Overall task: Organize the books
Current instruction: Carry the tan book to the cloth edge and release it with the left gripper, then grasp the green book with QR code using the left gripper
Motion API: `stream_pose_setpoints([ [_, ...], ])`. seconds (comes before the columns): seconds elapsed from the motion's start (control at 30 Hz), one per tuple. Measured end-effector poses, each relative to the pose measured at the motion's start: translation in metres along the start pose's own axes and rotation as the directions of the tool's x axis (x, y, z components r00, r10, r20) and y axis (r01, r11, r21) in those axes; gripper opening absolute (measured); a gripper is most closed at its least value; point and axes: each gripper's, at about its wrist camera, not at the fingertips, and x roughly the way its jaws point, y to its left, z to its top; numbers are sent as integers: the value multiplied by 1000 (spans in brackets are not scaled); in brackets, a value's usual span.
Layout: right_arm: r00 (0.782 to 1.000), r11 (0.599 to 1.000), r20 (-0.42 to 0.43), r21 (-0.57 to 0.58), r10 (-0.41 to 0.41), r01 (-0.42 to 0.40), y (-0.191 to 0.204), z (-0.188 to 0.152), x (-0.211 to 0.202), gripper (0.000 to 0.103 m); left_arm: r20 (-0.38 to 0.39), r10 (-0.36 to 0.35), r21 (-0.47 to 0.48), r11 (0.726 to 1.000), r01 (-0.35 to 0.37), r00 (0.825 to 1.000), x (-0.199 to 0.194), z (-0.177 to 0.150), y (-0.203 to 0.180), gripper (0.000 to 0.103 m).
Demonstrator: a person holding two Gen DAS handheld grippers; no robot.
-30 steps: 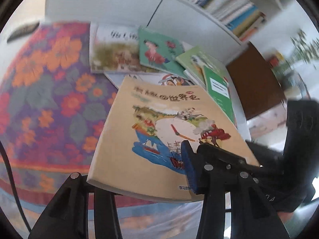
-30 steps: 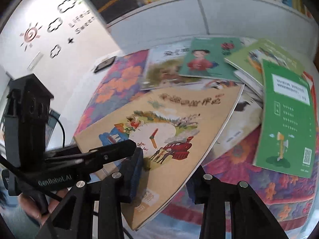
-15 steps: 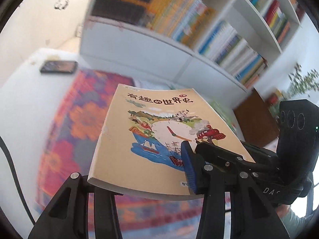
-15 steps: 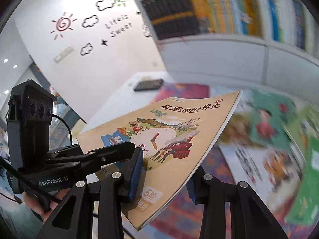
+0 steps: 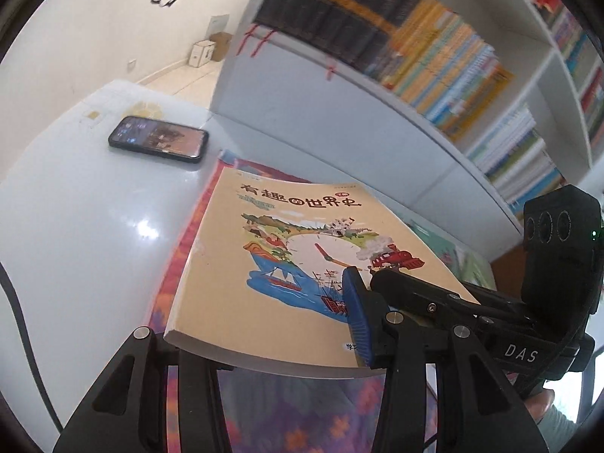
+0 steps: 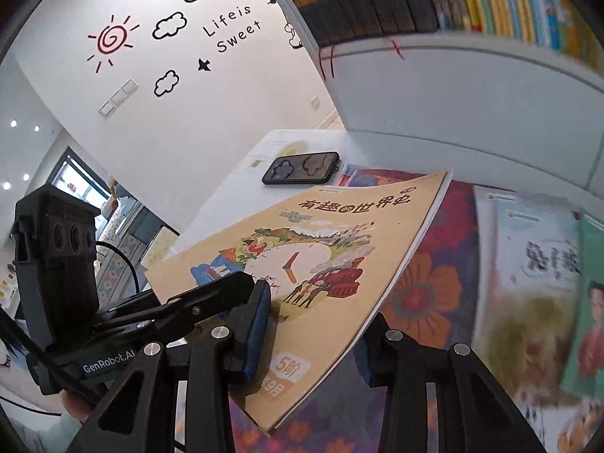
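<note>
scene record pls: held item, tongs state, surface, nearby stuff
held: tan picture book, lifted above the cloth
left tongs: shut on the book's near edge
right tongs: shut on the same book's near corner
surface: white table with floral cloth
nearby: phone lying flat on table; other books on cloth
behind: white bookshelf, rows full

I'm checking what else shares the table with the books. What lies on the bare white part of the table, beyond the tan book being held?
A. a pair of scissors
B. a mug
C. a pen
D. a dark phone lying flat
D: a dark phone lies flat on the white table, past the far edge of the tan book; the right wrist view shows it too.
</note>
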Motion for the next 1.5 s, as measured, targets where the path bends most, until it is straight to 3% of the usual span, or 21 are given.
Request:
stream_pose_setpoints([
  [0.17,994,993,-98,111,53,-42,-37,-3,53,38,-107,-25,-90,996,16,994,38,-14,30,42],
  [0.27,986,974,-129,214,104,-74,-57,-25,65,38,-202,-46,-104,994,25,978,41,-34,42,45],
  [0.37,979,950,-173,307,109,-52,-72,-43,75,40,-260,17,-112,993,-47,965,35,-54,58,43],
  [0.43,975,955,-207,295,75,-11,-71,-51,79,41,-277,94,-94,988,-124,956,26,-63,64,43],
  [0.6,971,959,-238,282,34,36,-60,-64,74,42,-251,138,-124,977,-173,958,-1,-76,68,43],
  [0.67,967,957,-251,288,30,45,-58,-72,66,42,-231,124,-121,981,-155,965,-12,-80,59,43],
  [0.77,964,966,-267,252,6,64,-48,-98,44,42,-232,84,-68,992,-102,969,-16,-88,30,43],
  [0.9,961,946,-271,292,-61,142,-55,-161,-11,42,-305,16,69,998,5,952,7,-106,-31,43],
  [1.0,965,886,-251,425,-81,185,-83,-211,-61,43,-397,-58,140,983,123,916,30,-130,-92,43],
  [1.03,968,849,-234,491,-86,194,-99,-233,-84,43,-426,-82,166,972,167,901,36,-140,-118,43],
  [1.1,978,811,-192,558,-78,174,-118,-257,-119,43,-472,-117,208,948,240,874,48,-156,-161,43],
  [1.17,981,783,-142,593,-131,190,-139,-277,-160,43,-519,-152,230,923,308,841,58,-174,-203,43],
  [1.23,965,748,-121,612,-233,258,-162,-287,-197,49,-567,-163,242,904,352,808,73,-189,-245,47],
  [1.3,928,684,-105,647,-357,336,-190,-296,-237,53,-589,-167,251,893,375,791,87,-203,-280,66],
  [1.4,890,586,-79,726,-449,360,-239,-313,-286,54,-620,-187,237,881,410,762,118,-222,-330,62],
  [1.5,869,538,-69,760,-490,364,-281,-326,-315,54,-605,-165,228,902,368,779,144,-229,-350,58],
])
